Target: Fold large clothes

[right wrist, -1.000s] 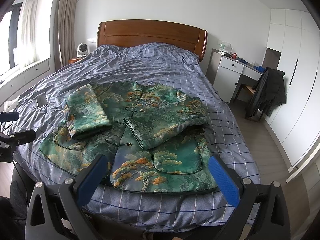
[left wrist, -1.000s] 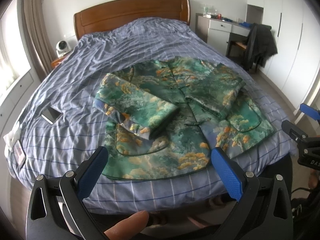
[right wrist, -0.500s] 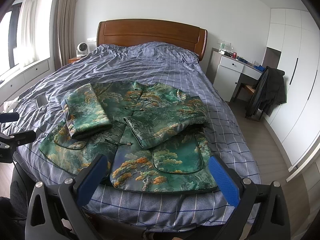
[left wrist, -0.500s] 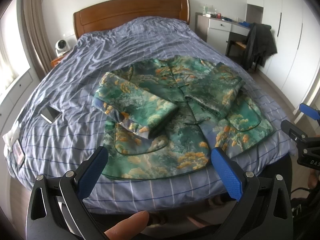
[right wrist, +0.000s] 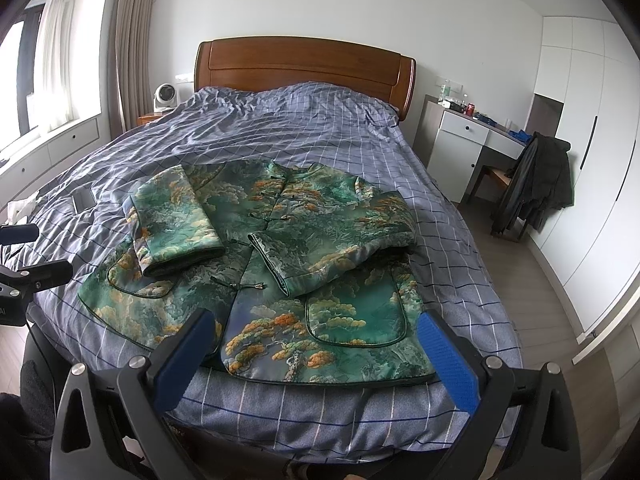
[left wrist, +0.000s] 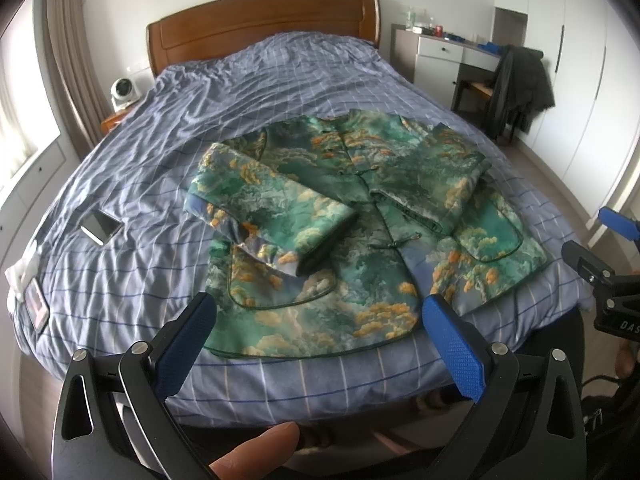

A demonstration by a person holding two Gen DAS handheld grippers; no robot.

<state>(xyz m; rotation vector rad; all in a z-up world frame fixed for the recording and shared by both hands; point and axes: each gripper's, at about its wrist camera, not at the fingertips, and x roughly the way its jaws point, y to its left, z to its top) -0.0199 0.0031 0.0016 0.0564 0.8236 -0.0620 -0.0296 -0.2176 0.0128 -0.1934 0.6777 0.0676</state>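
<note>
Jacket (left wrist: 360,240) is laid front-up on the bed (left wrist: 200,128), near the foot edge, collar toward the headboard (left wrist: 260,16). Fabric is green brocade with orange and pale tree/cloud print; dark piping is seen along hem and pocket edges, knot closures down the centre front. Both sleeves are folded inward across the chest: one sleeve (left wrist: 272,208) lies diagonally on the window side, cuff pointing toward the hem; the other sleeve (right wrist: 332,240) is folded across the wardrobe side, cuff ending close to the centre placket. Hem is spread flat, with a rounded patch pocket visible on each lower panel.

Left gripper (left wrist: 316,320) is held above the foot of the bed, blue pads spread wide, nothing between them. The jacket's hem is framed between the pads in that view; contact with the fabric is not seen. A fingertip (left wrist: 256,452) is seen at the bottom edge.

Right gripper (right wrist: 316,336) is likewise spread wide and empty, hovering over the hem on the wardrobe side; the lower right panel and its pocket are seen between the pads. No contact with the cloth is seen.

A phone (left wrist: 100,228) lies on the bedspread, well apart from the jacket.
</note>
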